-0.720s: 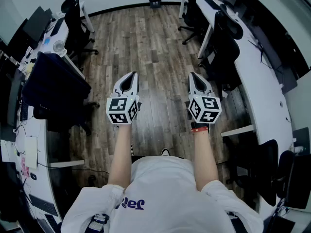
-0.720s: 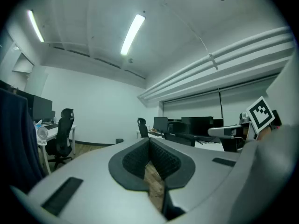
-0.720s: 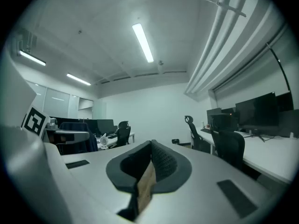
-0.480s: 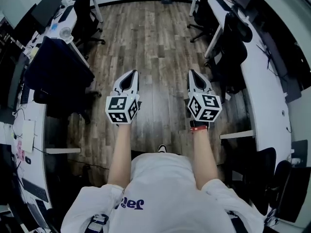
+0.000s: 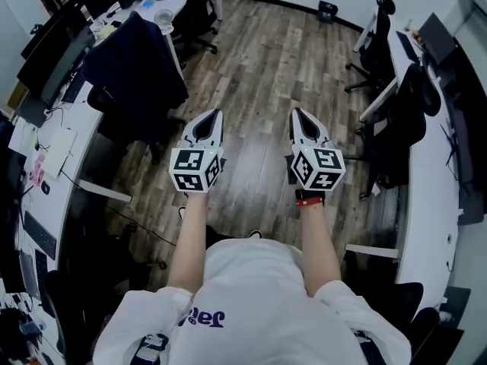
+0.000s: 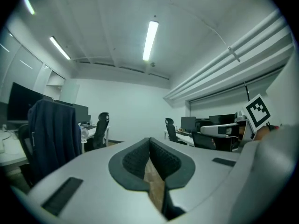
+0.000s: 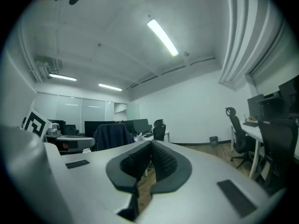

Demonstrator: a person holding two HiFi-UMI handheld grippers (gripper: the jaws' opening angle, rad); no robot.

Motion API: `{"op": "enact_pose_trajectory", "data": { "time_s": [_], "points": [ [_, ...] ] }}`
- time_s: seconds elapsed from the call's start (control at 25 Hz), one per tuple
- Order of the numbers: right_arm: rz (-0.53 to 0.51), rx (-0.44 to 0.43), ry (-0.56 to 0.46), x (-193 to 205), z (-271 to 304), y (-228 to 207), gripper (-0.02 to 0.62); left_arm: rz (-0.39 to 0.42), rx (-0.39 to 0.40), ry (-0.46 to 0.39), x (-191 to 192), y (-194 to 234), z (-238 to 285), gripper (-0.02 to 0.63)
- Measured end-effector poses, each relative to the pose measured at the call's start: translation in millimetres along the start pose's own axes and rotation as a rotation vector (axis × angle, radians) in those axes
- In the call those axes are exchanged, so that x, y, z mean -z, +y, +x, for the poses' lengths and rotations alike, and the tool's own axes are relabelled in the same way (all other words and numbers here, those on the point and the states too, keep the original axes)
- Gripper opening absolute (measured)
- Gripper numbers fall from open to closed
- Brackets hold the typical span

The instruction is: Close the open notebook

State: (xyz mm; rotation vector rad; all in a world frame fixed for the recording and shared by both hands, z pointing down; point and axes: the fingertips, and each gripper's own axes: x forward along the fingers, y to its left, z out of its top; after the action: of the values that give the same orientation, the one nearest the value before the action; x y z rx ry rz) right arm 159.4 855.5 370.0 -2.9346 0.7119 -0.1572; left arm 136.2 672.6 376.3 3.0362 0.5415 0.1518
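The task looks not yet begun: no open notebook can be made out in any view, so where it lies cannot be told. The nearest candidate is a pale flat sheet (image 5: 59, 149) on the left desk (image 5: 85, 120) at about nine o'clock from the person, but it is too small to identify. Judging from this, finding and reaching the notebook and folding its cover over are all left to do. The person stands in the aisle on the wooden floor (image 5: 259, 59), between that desk and the right desk (image 5: 430, 181) at about three o'clock. A chair draped with a dark jacket (image 5: 137, 67) stands at roughly eleven o'clock. Both forearms reach straight ahead from the body, side by side and a little apart, each carrying its gripper level and pointed towards twelve o'clock, well above the floor and touching nothing. The left gripper (image 5: 212, 117) has its jaws clenched together, and in its own view the dark pads (image 6: 161, 160) meet with nothing between them, only floor showing behind. The right gripper (image 5: 297, 117) is likewise closed on nothing, its pads (image 7: 163, 162) meeting at the tip, with the room's far chairs and monitors beyond.
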Motion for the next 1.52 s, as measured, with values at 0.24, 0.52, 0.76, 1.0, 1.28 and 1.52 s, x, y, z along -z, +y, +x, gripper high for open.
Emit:
{"op": "enact_pose_trajectory", "data": {
  "time_s": [0.24, 0.52, 0.76, 1.0, 1.28, 1.52],
  "points": [
    [-0.011, -0.129, 0.022, 6, 39, 64, 0.014, -0.017, -0.131, 0.000, 3, 58, -41, 0.020],
    [-0.061, -0.261, 0.068, 16, 82, 150, 0.013, -0.056, -0.260, -0.007, 1, 134, -88, 0.020],
    [-0.071, -0.335, 0.087, 20, 120, 205, 0.012, -0.063, -0.338, -0.008, 1, 183, -114, 0.020],
    [-0.084, -0.464, 0.103, 22, 161, 280, 0.012, -0.074, -0.441, -0.026, -6, 245, -148, 0.020],
    [-0.117, -0.634, 0.145, 37, 202, 379, 0.012, -0.104, -0.586, -0.080, -11, 318, -199, 0.020],
    [-0.140, -0.764, 0.169, 47, 233, 471, 0.012, -0.129, -0.709, -0.059, -3, 382, -249, 0.020]
  ]
}}
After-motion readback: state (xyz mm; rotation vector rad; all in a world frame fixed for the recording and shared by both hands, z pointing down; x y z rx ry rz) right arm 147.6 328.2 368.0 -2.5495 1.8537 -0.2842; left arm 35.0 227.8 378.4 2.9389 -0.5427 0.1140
